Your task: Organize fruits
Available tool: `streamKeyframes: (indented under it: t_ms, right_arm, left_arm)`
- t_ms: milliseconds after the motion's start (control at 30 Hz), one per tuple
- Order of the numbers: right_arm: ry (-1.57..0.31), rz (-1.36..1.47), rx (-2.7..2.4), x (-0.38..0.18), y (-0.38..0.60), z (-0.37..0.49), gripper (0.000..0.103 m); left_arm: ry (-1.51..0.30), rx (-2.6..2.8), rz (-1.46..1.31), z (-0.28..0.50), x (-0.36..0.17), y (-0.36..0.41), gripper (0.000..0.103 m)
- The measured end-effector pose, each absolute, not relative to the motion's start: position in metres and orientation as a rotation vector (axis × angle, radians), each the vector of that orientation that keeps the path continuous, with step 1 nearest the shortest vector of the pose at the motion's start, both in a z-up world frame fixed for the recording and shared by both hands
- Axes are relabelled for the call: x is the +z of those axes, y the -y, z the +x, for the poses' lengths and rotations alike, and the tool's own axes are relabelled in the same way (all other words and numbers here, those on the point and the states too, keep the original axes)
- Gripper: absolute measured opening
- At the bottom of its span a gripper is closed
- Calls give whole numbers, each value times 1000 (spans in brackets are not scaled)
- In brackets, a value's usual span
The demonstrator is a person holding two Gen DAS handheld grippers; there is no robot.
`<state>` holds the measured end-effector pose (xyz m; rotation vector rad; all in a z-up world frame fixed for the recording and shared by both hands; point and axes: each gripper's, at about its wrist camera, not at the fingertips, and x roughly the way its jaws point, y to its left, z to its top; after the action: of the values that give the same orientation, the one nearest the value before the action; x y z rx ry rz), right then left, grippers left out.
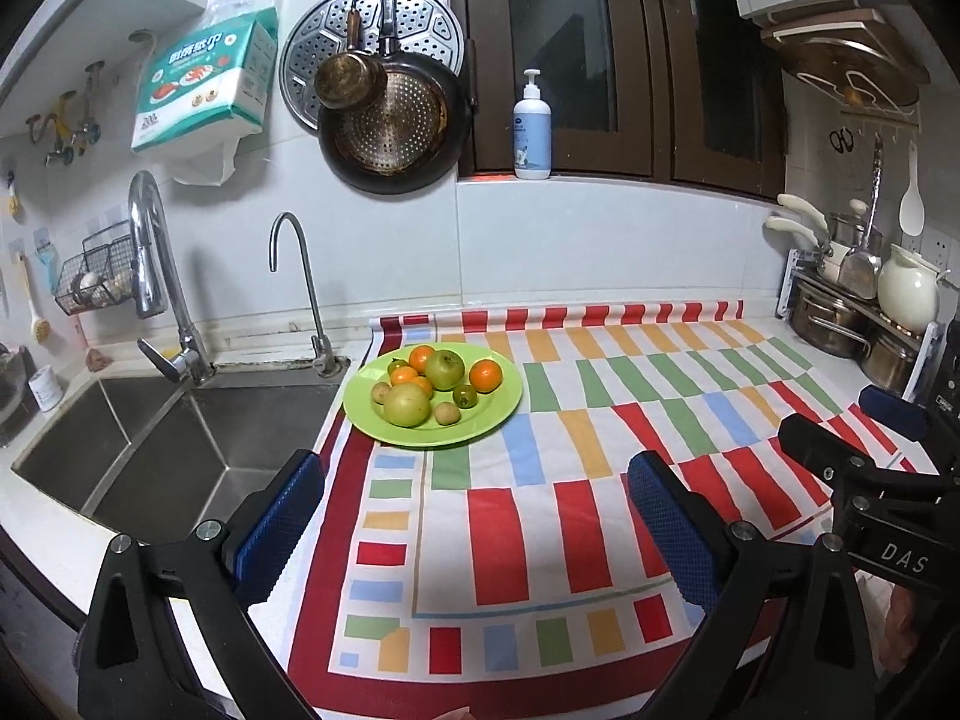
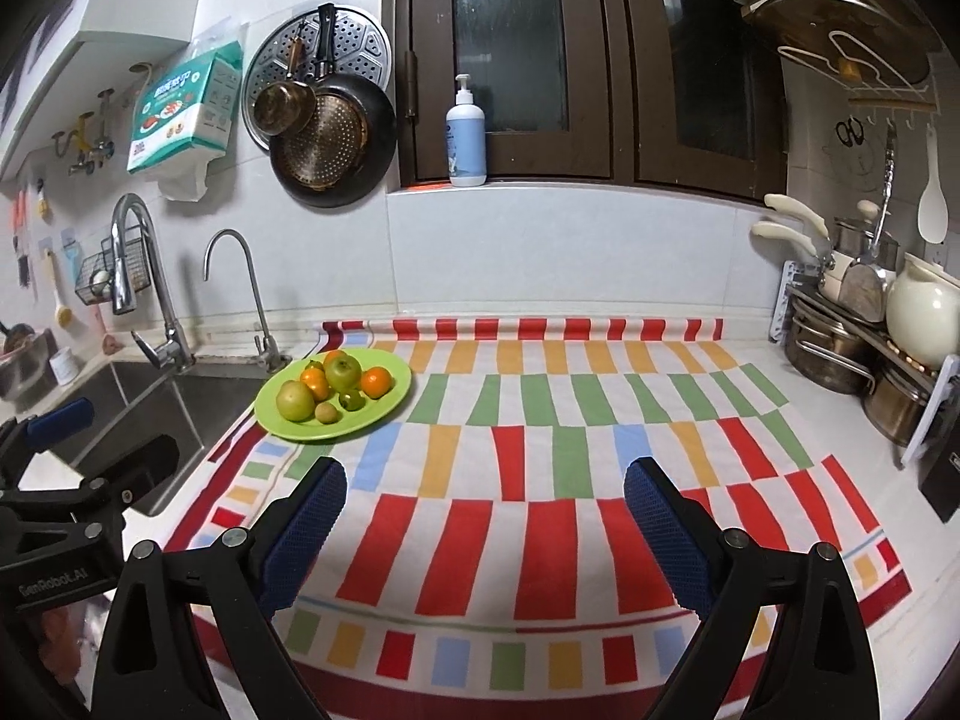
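White kitchen bench is covered by a cloth of red, green, orange and blue blocks, over which both tools are held. On the left gripper the blue-padded jaws are spread wide with only cloth seen between them; on the right gripper the jaws are likewise parted and nothing is gripped. Beyond the jaws, at the cloth's far left corner, a round lime-green plate is seen, and all the fruit is piled on it: two large green apples, several orange tangerines, and a few small greenish fruits, most touching one another. Just beside the plate a steel sink with two chrome taps is set. A blue pump bottle is stood on the window ledge, and steel pots are racked at the right.
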<state>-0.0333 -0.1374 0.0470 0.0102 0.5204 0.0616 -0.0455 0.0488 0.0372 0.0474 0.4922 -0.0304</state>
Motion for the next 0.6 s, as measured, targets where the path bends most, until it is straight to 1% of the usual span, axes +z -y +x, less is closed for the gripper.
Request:
streamKeyframes:
  t_ms: [600]
  right_arm:
    - [-505, 22, 64, 48, 149, -47, 95]
  left_arm:
    - [-480, -29, 52, -60, 41, -42, 103]
